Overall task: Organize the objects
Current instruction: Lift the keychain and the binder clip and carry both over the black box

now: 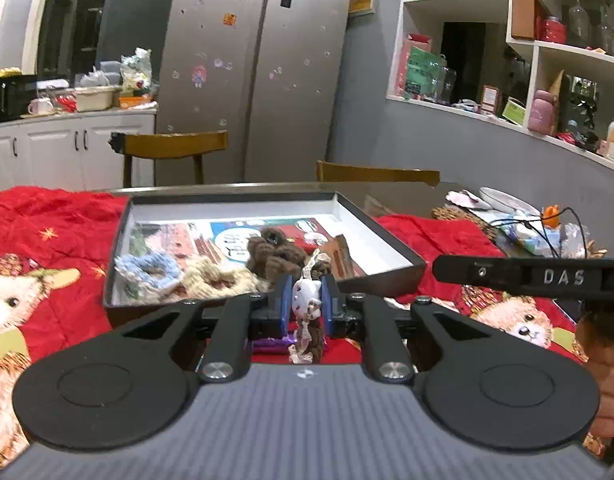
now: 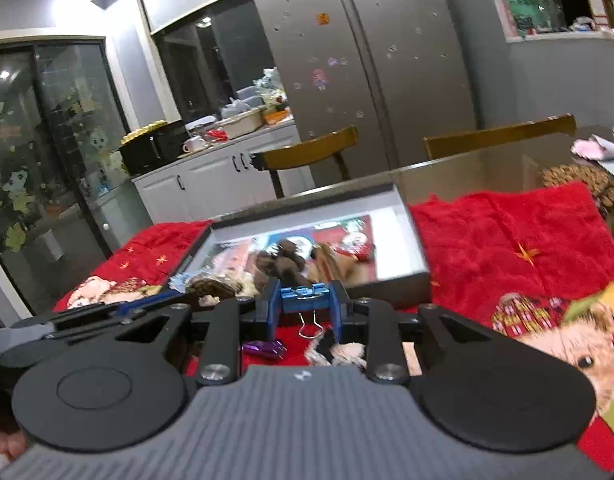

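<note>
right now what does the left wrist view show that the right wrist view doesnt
Only the left wrist view: the left tool clamped on a small white charm with a brown crocheted strap, plus a pale blue crocheted scrunchie in the box.
Only the right wrist view: the right tool gripping a blue metal binder clip, its wire handles hanging down, and a purple clip on the cloth beneath.
Both: the shallow grey cardboard box holding a brown crocheted scrunchie, on the red bear-print cloth.

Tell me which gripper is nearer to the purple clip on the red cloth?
Cannot tell. The purple clip lies just below both: the left gripper holds a white charm, the right gripper a blue binder clip.
</note>
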Demonstrator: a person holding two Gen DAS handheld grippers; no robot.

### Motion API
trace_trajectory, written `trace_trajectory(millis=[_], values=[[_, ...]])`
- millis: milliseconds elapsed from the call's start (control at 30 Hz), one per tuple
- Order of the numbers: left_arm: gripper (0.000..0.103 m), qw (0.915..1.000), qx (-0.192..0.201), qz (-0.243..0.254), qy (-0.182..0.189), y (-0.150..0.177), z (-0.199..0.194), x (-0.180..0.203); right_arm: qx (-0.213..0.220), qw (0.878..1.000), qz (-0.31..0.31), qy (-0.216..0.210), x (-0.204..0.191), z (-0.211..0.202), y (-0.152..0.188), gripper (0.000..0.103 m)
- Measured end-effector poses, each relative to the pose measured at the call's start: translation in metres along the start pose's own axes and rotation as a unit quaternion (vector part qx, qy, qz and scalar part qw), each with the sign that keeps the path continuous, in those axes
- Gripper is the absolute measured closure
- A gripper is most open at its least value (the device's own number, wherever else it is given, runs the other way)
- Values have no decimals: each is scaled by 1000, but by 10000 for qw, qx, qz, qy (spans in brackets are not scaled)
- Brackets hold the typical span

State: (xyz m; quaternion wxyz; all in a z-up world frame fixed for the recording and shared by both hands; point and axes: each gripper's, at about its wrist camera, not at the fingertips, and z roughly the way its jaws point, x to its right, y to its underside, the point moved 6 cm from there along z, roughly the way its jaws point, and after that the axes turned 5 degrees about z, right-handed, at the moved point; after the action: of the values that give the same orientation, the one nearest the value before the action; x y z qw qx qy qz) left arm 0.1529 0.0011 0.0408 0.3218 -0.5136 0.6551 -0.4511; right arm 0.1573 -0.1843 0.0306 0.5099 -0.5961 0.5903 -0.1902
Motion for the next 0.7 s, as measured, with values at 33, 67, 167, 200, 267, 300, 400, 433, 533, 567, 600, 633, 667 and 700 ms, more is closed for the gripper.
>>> trace_trajectory(millis=[33,67,167,200,267,300,400,433,533,567,600,633,667,700], values=[[84,10000,13,5,-30,-2,-1,-1,-4,10000,-9,-25,-3,1,-3,74],[84,10000,28,4,-75,-4,-2,-3,-15,10000,-16,-66,-7,2,-5,74],[84,9997,113,-40,-195,-11,-5,-10,-58,9998,14,-191,-17,7,-14,74],[84,9996,161,-58,-239,-14,-6,-12,-67,9997,30,-235,-19,8,-16,74],[84,9990,261,-108,-350,-20,-11,-18,-78,9995,64,-297,-24,11,-22,74],[84,9988,299,-123,-377,-23,-12,-20,-87,9994,73,-325,-26,14,-24,74],[84,9979,414,-222,-454,-33,-17,-30,-160,9989,121,-418,-31,21,-32,74],[84,9975,452,-252,-484,-36,-18,-33,-188,9988,134,-425,-33,23,-35,74],[84,9965,563,-314,-540,-49,-23,-41,-244,9984,174,-490,-41,32,-45,74],[84,9961,613,-305,-562,-55,-24,-44,-241,9983,184,-496,-44,35,-48,74],[84,9956,664,-286,-601,-61,-26,-47,-239,9982,185,-522,-47,39,-53,74],[84,9950,707,-281,-648,-67,-26,-51,-235,9981,181,-547,-50,43,-56,74],[84,9942,745,-306,-706,-75,-26,-55,-226,9980,196,-559,-53,47,-60,74],[84,9936,788,-344,-739,-82,-26,-60,-220,9978,214,-590,-57,52,-65,74]])
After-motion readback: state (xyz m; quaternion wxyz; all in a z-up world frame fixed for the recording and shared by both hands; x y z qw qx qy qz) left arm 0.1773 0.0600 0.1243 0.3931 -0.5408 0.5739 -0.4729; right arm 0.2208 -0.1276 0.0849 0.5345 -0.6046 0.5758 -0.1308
